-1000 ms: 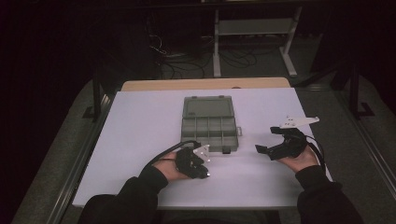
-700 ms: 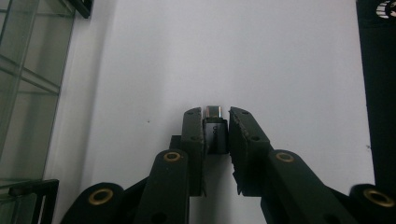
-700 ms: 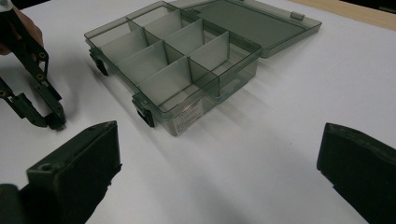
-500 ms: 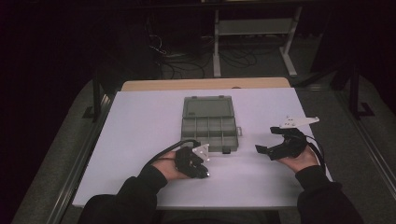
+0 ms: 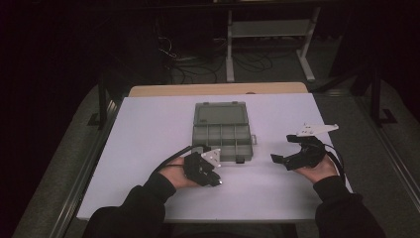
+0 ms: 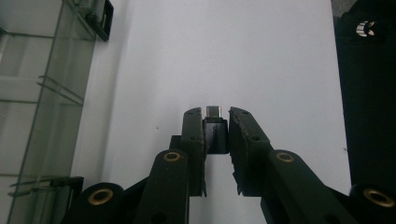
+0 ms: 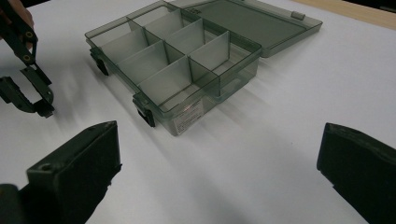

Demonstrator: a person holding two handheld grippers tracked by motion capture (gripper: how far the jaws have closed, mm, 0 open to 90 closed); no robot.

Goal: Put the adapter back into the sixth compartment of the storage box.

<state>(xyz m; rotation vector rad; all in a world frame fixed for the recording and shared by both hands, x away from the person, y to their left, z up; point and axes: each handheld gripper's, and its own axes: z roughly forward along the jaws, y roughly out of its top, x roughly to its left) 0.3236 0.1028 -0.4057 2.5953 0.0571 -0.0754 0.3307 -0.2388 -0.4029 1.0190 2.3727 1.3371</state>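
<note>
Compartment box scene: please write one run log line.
left gripper: shut on small adapter | right gripper: open | compartment box: open

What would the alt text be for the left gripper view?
The left gripper is shut on a small black adapter with a metal plug tip, jaws pointing out over a white table. A clear compartment box stands at the left edge.

Bare white tabletop (image 5: 148, 129) L & R of open compartment box (image 5: 223, 130), sole obstacle betw. grippers
</note>
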